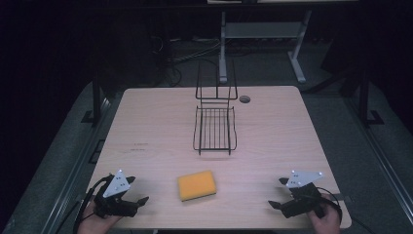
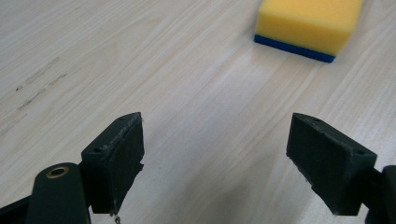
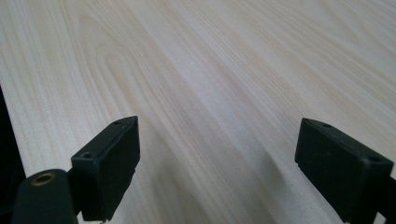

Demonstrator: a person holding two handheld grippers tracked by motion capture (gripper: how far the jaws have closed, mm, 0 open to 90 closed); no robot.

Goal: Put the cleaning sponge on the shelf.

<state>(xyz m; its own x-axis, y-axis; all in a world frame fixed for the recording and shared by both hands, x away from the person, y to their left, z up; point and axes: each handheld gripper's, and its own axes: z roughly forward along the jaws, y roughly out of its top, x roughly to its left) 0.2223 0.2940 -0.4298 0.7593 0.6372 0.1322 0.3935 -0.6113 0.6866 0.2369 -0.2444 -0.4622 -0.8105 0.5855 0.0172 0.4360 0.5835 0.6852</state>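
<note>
A yellow sponge [image 1: 197, 185] with a blue underside lies flat near the table's front edge, between my two grippers. In the left gripper view the sponge [image 2: 308, 25] sits ahead and to the right of the jaws. A black wire rack [image 1: 215, 126] with a tall back stands at the table's middle, farther off. My left gripper [image 1: 137, 201] rests at the front left corner, open and holding nothing [image 2: 215, 158]. My right gripper [image 1: 276, 195] rests at the front right, open, with bare wood between its jaws [image 3: 217, 168].
The light wooden table [image 1: 146, 126] has a round cable hole [image 1: 245, 99] behind the rack. Dark floor, cables and a white desk frame [image 1: 263, 34] lie beyond the far edge. The table's left edge shows in the right gripper view [image 3: 9, 121].
</note>
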